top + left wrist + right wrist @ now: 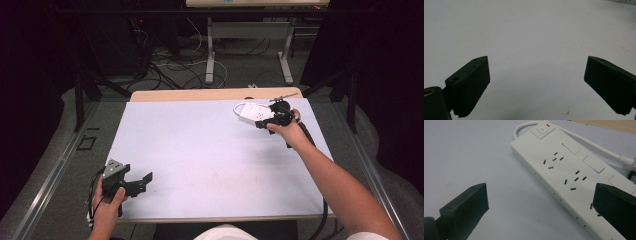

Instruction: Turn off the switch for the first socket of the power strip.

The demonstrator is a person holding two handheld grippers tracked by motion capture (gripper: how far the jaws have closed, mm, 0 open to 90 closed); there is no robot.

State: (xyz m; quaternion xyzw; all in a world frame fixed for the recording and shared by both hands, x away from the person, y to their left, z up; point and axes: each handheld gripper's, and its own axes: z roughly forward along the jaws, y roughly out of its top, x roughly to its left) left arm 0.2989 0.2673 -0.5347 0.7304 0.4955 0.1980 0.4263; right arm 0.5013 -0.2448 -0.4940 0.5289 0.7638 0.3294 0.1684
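A: High view: right gripper (pixel 264 123) is sitting wide open, touching the power strip (pixel 254 113) at the table's (pixel 200 150) 1 o'clock; nothing gripped.

B: Left gripper view: left gripper (pixel 536 82) is gaping empty.

A: Right gripper view: strip is lying flat, looking placed; retreat probably left.

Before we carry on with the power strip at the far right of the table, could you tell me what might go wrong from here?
1. The right gripper stands open beside the power strip, one jaw over its top; closing from here could pinch only an edge and let it slip.
2. The strip's cable loops behind it and may drag or snag if it is moved.
3. The power button faces up, so a stray jaw could press it.
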